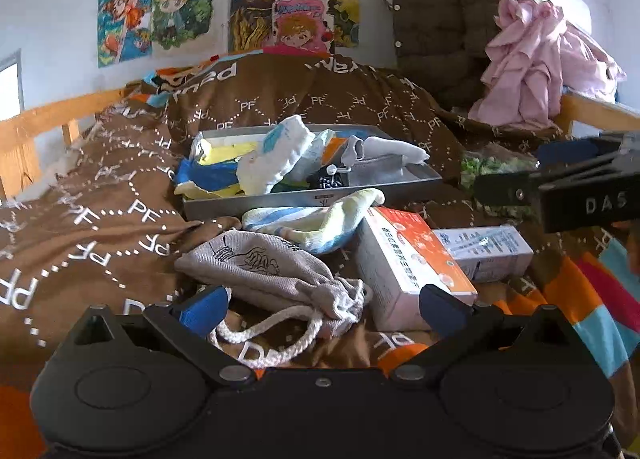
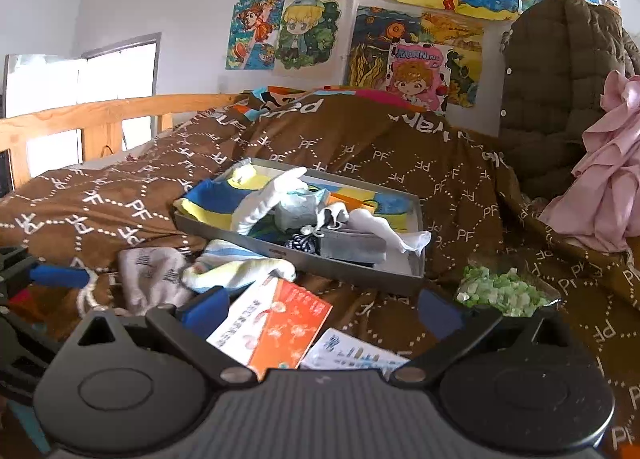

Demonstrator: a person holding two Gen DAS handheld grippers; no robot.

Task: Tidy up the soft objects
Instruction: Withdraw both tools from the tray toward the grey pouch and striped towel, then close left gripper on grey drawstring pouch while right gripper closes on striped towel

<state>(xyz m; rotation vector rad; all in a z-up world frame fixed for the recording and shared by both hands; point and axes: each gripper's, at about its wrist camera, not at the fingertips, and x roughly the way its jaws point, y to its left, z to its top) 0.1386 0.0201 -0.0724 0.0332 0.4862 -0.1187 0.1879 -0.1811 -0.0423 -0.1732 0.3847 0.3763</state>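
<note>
Both grippers hover low over the brown PF-print duvet, jaws spread, nothing held. The left gripper straddles the grey drawstring pouch, its cord looping between the fingers — looks lined up for a pinch on the pouch neck. The right gripper sits above the orange-and-white carton and the smaller white carton; those are rigid, so likely not its target.

The grey tray is the collection point: already holds socks and small cloths, one white sock draped over an inner divider. A striped blue-yellow-white sock lies outside, touching the tray's front wall and leaning on the orange carton — still to go in, same as the pouch.

Bag of green bits just right of the tray; soft or not, can't tell. Pink garment and quilted jacket heaped at the back, well apart from the tray
</note>
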